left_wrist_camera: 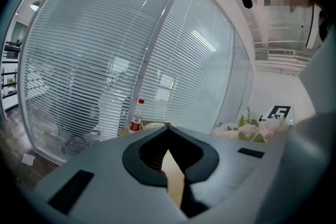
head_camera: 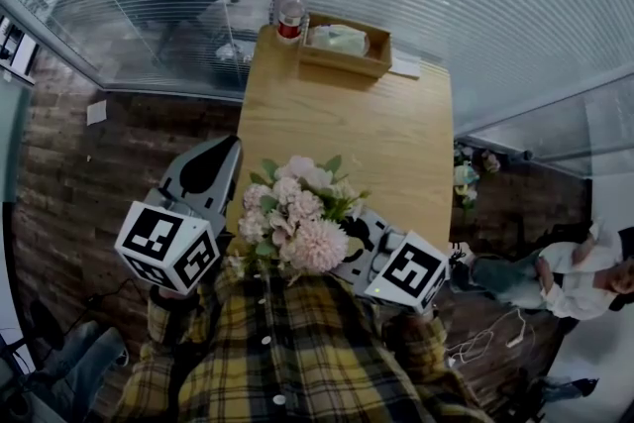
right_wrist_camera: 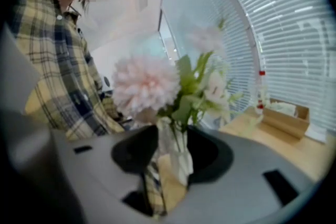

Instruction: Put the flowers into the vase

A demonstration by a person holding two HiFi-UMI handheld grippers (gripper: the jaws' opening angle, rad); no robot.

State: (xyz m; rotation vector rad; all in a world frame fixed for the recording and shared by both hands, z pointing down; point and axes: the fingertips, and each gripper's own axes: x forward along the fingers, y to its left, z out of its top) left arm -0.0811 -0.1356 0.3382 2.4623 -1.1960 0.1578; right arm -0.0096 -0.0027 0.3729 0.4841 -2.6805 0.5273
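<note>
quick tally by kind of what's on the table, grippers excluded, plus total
Bottle: 1
Wooden box: 1
Pale bundle in the box: 1
White sheet beside the box: 1
Vase: 1
Flower bouquet: 1
Total: 6

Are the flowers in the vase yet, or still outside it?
In. The right gripper view shows the flowers with green stems running down into the mouth of the white vase, which stands upright.
</note>
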